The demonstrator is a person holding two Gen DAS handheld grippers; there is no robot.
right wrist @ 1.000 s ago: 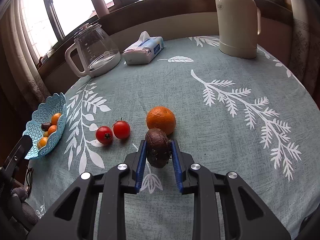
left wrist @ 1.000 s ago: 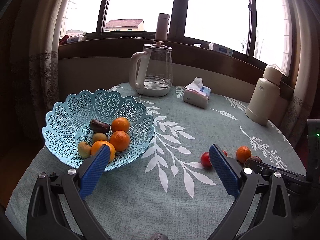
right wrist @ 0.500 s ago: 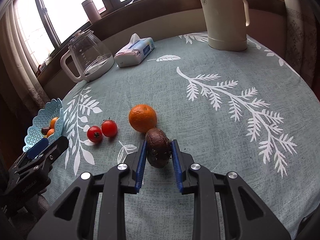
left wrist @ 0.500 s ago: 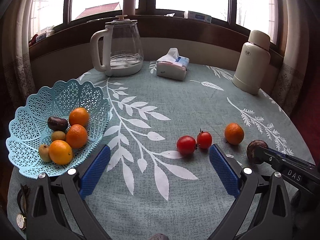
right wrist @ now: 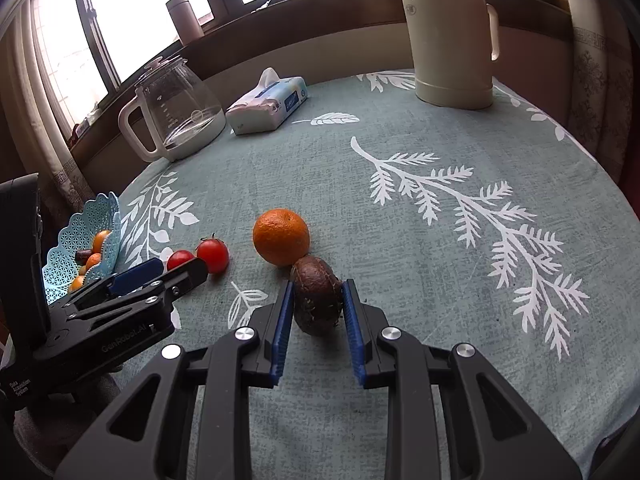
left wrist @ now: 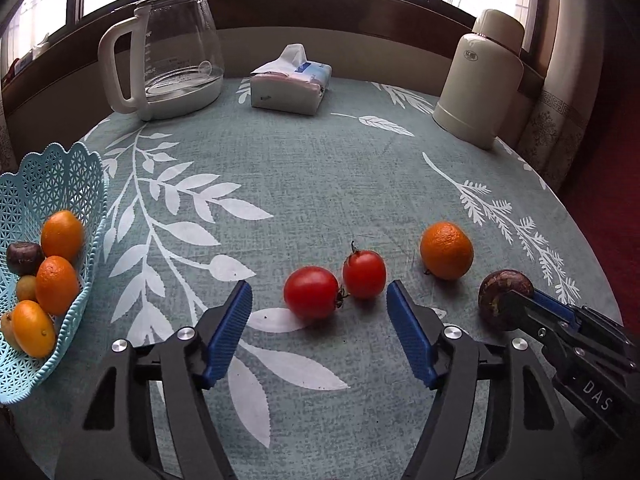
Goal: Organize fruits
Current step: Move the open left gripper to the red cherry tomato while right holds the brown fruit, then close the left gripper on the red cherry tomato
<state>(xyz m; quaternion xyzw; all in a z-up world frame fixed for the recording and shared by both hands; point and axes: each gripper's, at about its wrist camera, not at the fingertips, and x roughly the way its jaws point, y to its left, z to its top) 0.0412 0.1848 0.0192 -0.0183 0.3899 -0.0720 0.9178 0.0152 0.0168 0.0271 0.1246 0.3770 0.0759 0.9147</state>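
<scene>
Dark brown fruit point(right wrist: 317, 300) clamped between right gripper point(right wrist: 316, 330) jaws | left gripper point(left wrist: 320, 336) jaws apart, facing tomatoes point(left wrist: 312, 292)

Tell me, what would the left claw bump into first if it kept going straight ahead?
Probably the nearer red tomato: it sits just ahead of the open left claw, between its fingers. Depth is hard to judge.

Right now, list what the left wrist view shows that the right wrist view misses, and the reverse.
Only the left wrist view: the open left tongs straddling both tomatoes, and the basket interior.

Only the right wrist view: both pads of the right tongs against the dark fruit.

Both: the orange, kettle, tissue pack, thermos.
</scene>
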